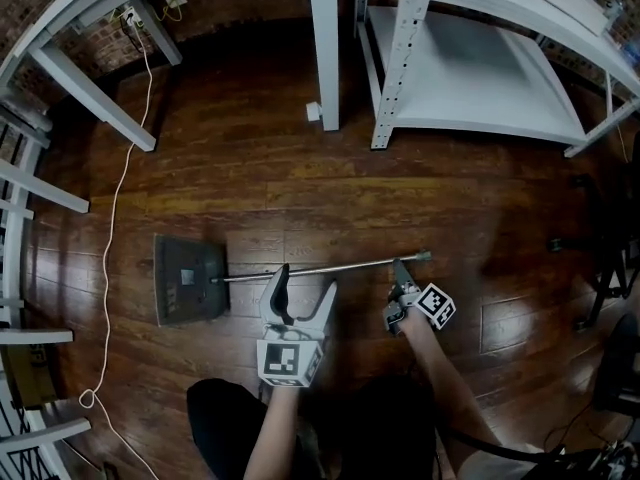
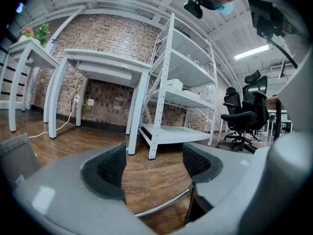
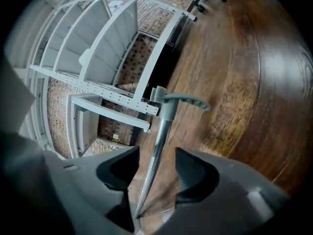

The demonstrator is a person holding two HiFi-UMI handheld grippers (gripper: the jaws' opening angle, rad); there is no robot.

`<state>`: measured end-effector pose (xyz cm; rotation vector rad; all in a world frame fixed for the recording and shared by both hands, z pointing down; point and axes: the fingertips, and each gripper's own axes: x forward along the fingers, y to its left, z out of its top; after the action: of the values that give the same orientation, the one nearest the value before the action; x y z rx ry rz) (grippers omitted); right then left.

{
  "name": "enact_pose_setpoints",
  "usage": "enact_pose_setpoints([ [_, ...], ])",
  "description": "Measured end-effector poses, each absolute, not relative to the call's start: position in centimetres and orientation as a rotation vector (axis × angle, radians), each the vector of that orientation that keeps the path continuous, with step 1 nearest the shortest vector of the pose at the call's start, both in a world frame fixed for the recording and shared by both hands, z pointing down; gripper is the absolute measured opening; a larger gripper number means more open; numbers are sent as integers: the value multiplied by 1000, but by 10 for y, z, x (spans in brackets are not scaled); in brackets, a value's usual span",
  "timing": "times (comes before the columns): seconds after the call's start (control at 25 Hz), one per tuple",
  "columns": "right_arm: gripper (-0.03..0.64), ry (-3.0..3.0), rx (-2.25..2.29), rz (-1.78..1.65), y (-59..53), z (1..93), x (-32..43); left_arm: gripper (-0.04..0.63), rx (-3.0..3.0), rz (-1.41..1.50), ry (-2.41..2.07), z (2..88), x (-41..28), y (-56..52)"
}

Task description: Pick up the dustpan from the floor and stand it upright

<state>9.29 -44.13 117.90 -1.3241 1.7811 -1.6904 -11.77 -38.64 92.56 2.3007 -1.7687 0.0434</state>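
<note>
The dustpan lies flat on the wooden floor, its dark pan (image 1: 188, 279) at the left. Its metal pole (image 1: 330, 267) runs right to a grey grip (image 1: 421, 256). My left gripper (image 1: 305, 281) is open and straddles the pole near its middle. In the left gripper view the pole (image 2: 164, 204) crosses low in the gap of that gripper (image 2: 154, 163), touching neither pad. My right gripper (image 1: 402, 286) is at the pole's grip end. In the right gripper view the pole (image 3: 159, 143) runs between the jaws of that gripper (image 3: 154, 166), with room on both sides, up to the grip (image 3: 185, 102).
A white shelving rack (image 1: 470, 68) and a white table leg (image 1: 324, 48) stand beyond the dustpan. A white cable (image 1: 113, 218) trails down the floor at the left beside more white frames (image 1: 30, 188). Office chairs (image 2: 244, 112) stand at the right.
</note>
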Motion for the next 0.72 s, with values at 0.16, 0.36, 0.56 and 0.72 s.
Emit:
enact_pose_setpoints([
  [0.16, 161, 1742, -1341, -1712, -454, 1187, 90, 373, 2277, 35, -1796, 919, -130, -389],
  [0.36, 90, 1701, -1356, -1701, -465, 1187, 90, 373, 2274, 40, -1813, 921, -133, -389],
  [0.56, 86, 1734, -1368, -1676, -469, 1169, 89, 373, 2264, 36, -1797, 921, -130, -387],
  [0.72, 80, 1839, -1332, -1543, -487, 1114, 94, 373, 2264, 10, -1799, 914, -131, -390],
])
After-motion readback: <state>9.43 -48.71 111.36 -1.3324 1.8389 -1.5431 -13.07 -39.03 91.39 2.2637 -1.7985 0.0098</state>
